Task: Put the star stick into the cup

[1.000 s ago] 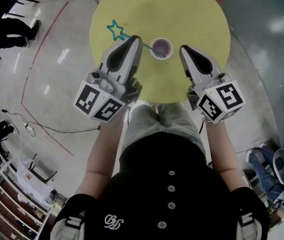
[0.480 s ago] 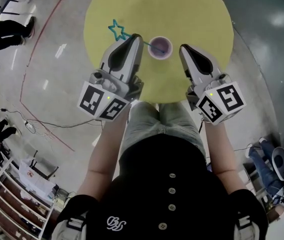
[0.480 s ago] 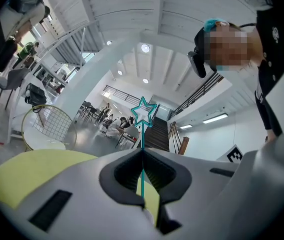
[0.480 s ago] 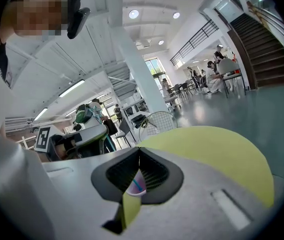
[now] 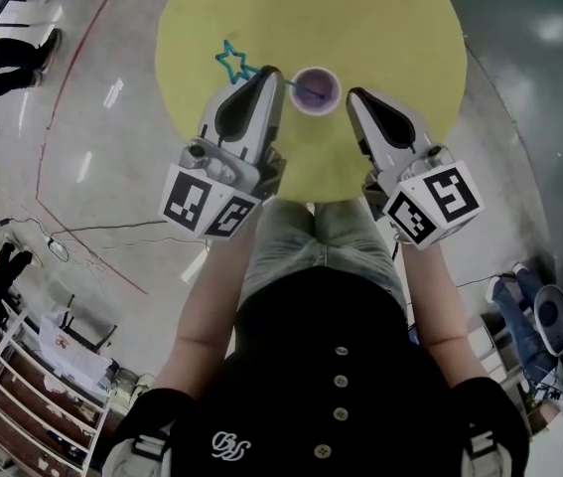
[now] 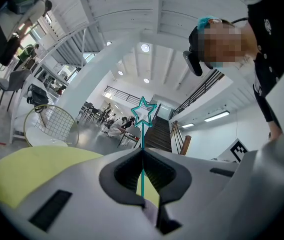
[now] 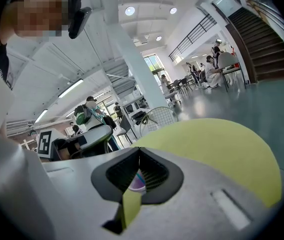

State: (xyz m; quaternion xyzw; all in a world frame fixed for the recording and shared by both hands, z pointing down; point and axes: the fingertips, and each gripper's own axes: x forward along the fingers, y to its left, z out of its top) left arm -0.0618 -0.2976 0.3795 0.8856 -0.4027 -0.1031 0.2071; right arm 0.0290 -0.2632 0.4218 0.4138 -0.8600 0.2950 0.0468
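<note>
Pinching star stick (image 6: pixel 143 132), left tool (image 6: pixel 143 152) closed tight.

Black buttoned shirt (image 5: pixel 336 366) — grey shorts (image 5: pixel 301 241)

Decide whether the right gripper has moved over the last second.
Yes, slightly: the right gripper has edged left toward the cup, narrowing the gap to its rim.
</note>
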